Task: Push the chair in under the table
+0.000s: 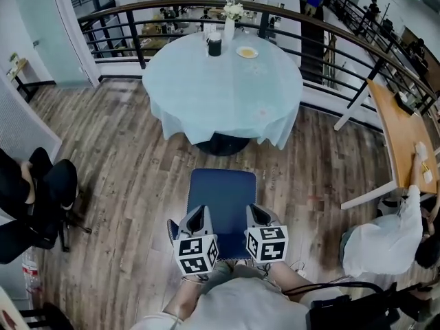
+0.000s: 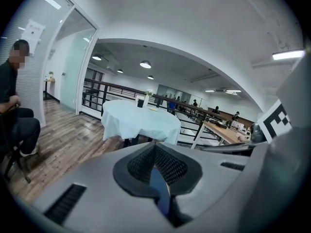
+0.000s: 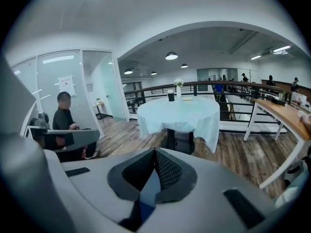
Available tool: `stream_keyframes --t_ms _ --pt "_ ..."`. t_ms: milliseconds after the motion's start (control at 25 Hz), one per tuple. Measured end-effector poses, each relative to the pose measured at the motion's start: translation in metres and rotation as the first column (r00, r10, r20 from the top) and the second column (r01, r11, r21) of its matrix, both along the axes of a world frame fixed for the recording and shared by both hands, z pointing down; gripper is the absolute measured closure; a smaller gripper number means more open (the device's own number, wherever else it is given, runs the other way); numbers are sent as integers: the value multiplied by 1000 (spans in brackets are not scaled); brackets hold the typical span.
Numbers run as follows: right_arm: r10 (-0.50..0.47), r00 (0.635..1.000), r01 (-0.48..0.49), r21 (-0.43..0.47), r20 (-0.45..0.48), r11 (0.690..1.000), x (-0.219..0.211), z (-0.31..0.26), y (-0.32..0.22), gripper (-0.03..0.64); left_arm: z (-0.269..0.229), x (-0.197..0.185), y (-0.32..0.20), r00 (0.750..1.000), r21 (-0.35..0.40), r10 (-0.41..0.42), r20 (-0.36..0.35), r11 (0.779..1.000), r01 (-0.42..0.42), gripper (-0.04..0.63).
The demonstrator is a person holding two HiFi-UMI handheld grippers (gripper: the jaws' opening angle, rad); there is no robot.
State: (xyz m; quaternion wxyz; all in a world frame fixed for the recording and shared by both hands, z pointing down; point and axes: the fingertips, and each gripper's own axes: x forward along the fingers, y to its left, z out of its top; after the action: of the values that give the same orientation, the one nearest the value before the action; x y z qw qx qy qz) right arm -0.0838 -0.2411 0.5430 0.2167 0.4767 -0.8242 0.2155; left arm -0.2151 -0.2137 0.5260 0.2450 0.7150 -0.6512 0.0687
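Left hand-held gripper (image 1: 198, 216) and right hand-held gripper (image 1: 258, 214), jaws closed and empty, butt the chair's (image 1: 222, 196) near edge, evidently to shove it. The chair stands short of the surface (image 1: 220, 95).

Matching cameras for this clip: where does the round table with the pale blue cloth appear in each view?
Head view: the round table is at top centre, beyond the blue chair.
Left gripper view: left of centre at mid-height.
Right gripper view: just right of centre at mid-height.
Shared landmark: the white vase on the table's far edge, visible in all three.
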Motion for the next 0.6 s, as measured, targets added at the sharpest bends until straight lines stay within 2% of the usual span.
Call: stream_keyframes --t_ms 240,400,480,520,600 --pt "-66 998 67 -62 17 996 -1 14 1 601 15 13 1 999 -68 34 6 997 -33 592" --pt "-177 983 182 -138 46 974 -15 29 11 600 30 25 3 991 -124 134 -2 983 -133 592" --pt "-255 964 264 -185 70 947 -22 39 22 597 41 34 8 975 -165 224 -9 961 -222 592" --pt "-295 952 307 -208 85 929 -25 44 29 593 47 40 13 961 -189 277 -14 943 -274 592" --pt "-376 918 396 -248 125 884 -31 53 42 536 58 49 22 920 -237 390 -36 891 -387 585"
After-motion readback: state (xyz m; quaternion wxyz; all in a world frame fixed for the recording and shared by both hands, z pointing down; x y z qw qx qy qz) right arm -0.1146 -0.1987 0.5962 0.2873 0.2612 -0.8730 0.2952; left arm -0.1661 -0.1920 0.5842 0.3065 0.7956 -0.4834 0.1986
